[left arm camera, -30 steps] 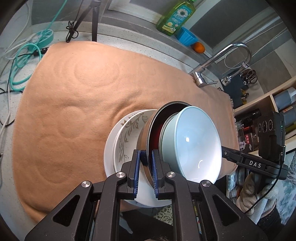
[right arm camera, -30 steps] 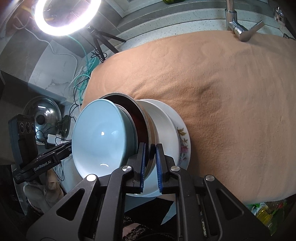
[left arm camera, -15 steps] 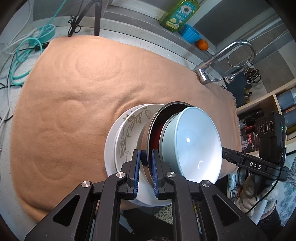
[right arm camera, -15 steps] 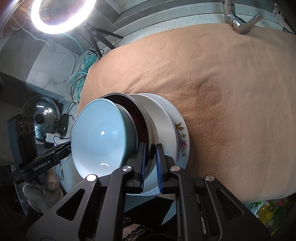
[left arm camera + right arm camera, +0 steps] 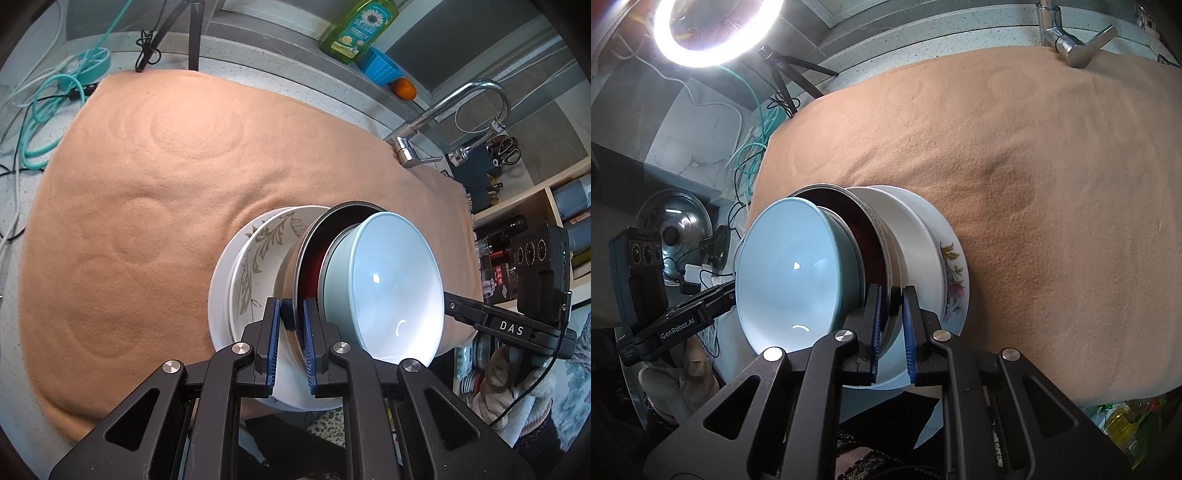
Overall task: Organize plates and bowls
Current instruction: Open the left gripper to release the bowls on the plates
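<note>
Left gripper [image 5: 290, 325] pinches the steel bowl [image 5: 295, 258] rim; right gripper [image 5: 890, 325] seemingly pinches it too; blue bowl [image 5: 790, 273] nests inside, plates [image 5: 955, 266] beneath.

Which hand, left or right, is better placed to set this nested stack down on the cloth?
Neither alone. The left tongs and right tongs are each clamped on the metal bowl rim, sharing the stack's weight over the orange cloth. Probably both should lower it together.

Glossy glazed pale-blue bowl [image 5: 388, 291], brushed metal bowl [image 5: 882, 243], smooth glossy floral plate [image 5: 955, 280], matt fuzzy orange cloth [image 5: 147, 184], chrome tap [image 5: 454, 110]
</note>
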Demonstrator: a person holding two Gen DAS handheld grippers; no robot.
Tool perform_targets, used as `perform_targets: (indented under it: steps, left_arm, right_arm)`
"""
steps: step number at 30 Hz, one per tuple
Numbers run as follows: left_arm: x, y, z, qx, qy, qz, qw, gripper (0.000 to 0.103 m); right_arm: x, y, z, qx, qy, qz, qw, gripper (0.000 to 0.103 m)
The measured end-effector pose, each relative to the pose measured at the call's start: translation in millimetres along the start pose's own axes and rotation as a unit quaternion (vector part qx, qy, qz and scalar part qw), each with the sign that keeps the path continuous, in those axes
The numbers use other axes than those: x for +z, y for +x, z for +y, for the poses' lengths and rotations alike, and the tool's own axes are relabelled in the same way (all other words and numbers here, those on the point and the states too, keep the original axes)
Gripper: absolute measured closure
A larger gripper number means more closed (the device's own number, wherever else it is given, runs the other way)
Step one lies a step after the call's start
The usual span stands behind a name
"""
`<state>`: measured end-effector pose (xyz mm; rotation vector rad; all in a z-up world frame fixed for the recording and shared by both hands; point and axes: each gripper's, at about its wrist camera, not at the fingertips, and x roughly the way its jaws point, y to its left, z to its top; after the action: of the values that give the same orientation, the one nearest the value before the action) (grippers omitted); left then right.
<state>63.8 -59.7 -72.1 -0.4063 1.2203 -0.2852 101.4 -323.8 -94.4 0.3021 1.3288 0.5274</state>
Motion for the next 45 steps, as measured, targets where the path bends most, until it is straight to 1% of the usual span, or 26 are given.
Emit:
perform_targets:
  steps: [7, 12, 14, 16, 20, 23, 25, 29, 33, 34, 35, 36, 37, 41, 43, 44, 45]
  left_arm:
    - [1, -7, 2, 0.005, 0.001, -0.013, 0.9999, 0.092]
    - [1, -12, 5, 0.006, 0.000, -0.020, 0.9998, 0.092]
    - [0, -13, 4, 0.005, -0.001, -0.022, 0.9997, 0.092]
    - [0, -14, 2, 0.007, 0.002, -0.024, 0.9997, 0.092]
    - [-3, -21, 1, 0.011, 0.005, -0.033, 0.9994, 0.092]
    - [-3, -26, 1, 0.014, 0.008, -0.040, 0.9990, 0.092]
    - [-6, -31, -1, 0.021, 0.014, -0.049, 0.9985, 0.092]
    - [-10, -36, -5, 0.033, 0.025, -0.061, 0.9973, 0.092]
    - [-16, -42, -10, 0.045, 0.035, -0.075, 0.9956, 0.092]
    - [-17, -44, -11, 0.048, 0.037, -0.080, 0.9950, 0.091]
    - [-17, -46, -12, 0.051, 0.038, -0.084, 0.9944, 0.088]
    - [-18, -47, -13, 0.052, 0.040, -0.088, 0.9940, 0.083]
    - [-18, -49, -14, 0.055, 0.041, -0.094, 0.9932, 0.082]
    - [-20, -56, -19, 0.060, 0.046, -0.110, 0.9910, 0.082]
    - [-21, -58, -22, 0.060, 0.047, -0.116, 0.9903, 0.082]
    - [-22, -60, -23, 0.060, 0.047, -0.119, 0.9899, 0.081]
    - [-23, -61, -26, 0.060, 0.049, -0.122, 0.9895, 0.079]
  right_arm:
    - [-2, -2, 2, -0.008, -0.007, -0.006, 1.000, 0.091]
    - [-2, -11, 2, -0.020, -0.014, -0.021, 0.999, 0.080]
    - [-3, -15, 1, -0.018, -0.012, -0.025, 0.999, 0.071]
    - [-4, -19, 1, -0.020, -0.011, -0.031, 0.999, 0.066]
    - [-8, -29, 0, -0.027, -0.015, -0.047, 0.998, 0.066]
    - [-12, -38, 2, -0.043, -0.025, -0.061, 0.997, 0.065]
    - [-14, -42, 2, -0.053, -0.034, -0.068, 0.996, 0.065]
    - [-22, -50, 8, -0.068, -0.051, -0.085, 0.993, 0.061]
    - [-28, -55, 15, -0.082, -0.065, -0.101, 0.989, 0.061]
    - [-30, -57, 16, -0.085, -0.067, -0.106, 0.988, 0.059]
    - [-31, -59, 17, -0.088, -0.069, -0.112, 0.987, 0.052]
    - [-32, -61, 18, -0.089, -0.071, -0.118, 0.986, 0.048]
    - [-33, -63, 21, -0.092, -0.074, -0.125, 0.985, 0.044]
    - [-37, -73, 31, -0.110, -0.091, -0.150, 0.978, 0.044]
    - [-39, -76, 34, -0.111, -0.091, -0.158, 0.977, 0.044]
    - [-39, -78, 35, -0.110, -0.089, -0.163, 0.976, 0.044]
    - [-40, -80, 37, -0.111, -0.089, -0.166, 0.976, 0.044]
